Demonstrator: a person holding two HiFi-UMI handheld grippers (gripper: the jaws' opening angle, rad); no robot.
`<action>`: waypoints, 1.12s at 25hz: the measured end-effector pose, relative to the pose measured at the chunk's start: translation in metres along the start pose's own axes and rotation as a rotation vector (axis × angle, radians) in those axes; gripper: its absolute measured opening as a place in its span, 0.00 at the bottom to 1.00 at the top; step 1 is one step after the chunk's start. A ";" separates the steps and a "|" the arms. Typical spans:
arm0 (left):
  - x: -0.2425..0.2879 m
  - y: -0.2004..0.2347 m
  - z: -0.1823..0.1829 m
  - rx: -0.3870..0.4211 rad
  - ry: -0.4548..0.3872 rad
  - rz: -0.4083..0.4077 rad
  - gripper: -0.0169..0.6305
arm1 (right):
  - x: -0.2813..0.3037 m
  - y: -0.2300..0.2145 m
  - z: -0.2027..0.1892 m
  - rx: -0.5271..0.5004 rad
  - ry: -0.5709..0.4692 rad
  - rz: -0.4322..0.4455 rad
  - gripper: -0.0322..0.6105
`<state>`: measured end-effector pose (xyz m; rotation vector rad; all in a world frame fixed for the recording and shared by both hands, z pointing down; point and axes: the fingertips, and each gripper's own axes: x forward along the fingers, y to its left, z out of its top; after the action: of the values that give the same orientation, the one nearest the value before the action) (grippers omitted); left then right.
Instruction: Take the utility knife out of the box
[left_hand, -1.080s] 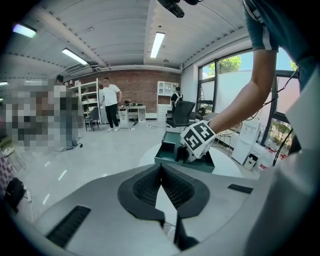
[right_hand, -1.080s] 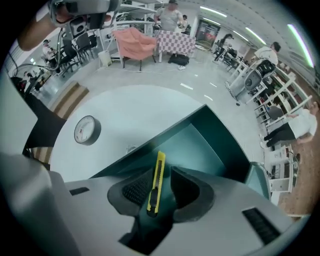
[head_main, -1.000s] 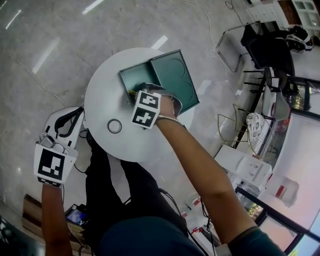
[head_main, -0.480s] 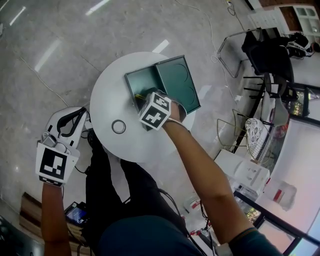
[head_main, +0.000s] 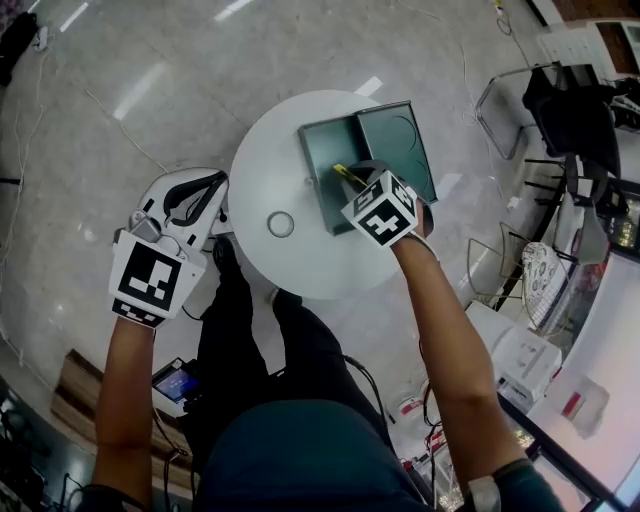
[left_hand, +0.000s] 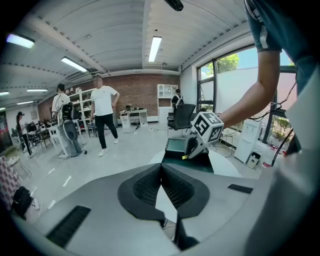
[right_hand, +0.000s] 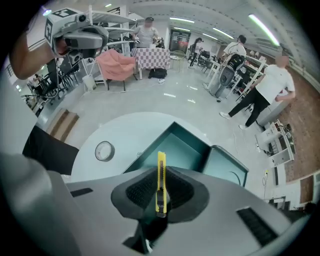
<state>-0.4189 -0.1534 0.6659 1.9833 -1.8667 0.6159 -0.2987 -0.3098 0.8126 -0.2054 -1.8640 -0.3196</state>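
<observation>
Shiny grey floor lies all round the round white bench (head_main: 260, 170). The open green box (right_hand: 185, 147) sits right below the right hand-held gripper (right_hand: 160, 197). The left hand-held gripper (left_hand: 161, 175) waits far off to the side, pressed together and empty. The right one pinches the yellow utility knife (right_hand: 161, 167), which points down at the box. I would squeeze tight, lift straight up and miss the box wall.

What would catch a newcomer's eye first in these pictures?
The slim yellow plastic utility knife stands out most, clamped between the jaws of the right gripper just above the open teal box on the round white table. Next comes the left gripper, shut and empty, held off the table's left side over the glossy floor.
</observation>
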 end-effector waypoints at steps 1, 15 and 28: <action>-0.002 0.000 0.005 0.005 -0.001 0.001 0.05 | -0.007 -0.002 0.002 0.007 -0.011 -0.008 0.16; -0.068 -0.018 0.084 0.059 -0.027 0.011 0.05 | -0.154 -0.008 0.021 0.187 -0.223 -0.130 0.16; -0.134 -0.094 0.196 0.106 -0.085 0.025 0.05 | -0.347 -0.004 -0.002 0.390 -0.540 -0.213 0.16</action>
<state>-0.3160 -0.1365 0.4327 2.0860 -1.9484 0.6602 -0.1902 -0.3082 0.4826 0.1966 -2.4457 -0.0356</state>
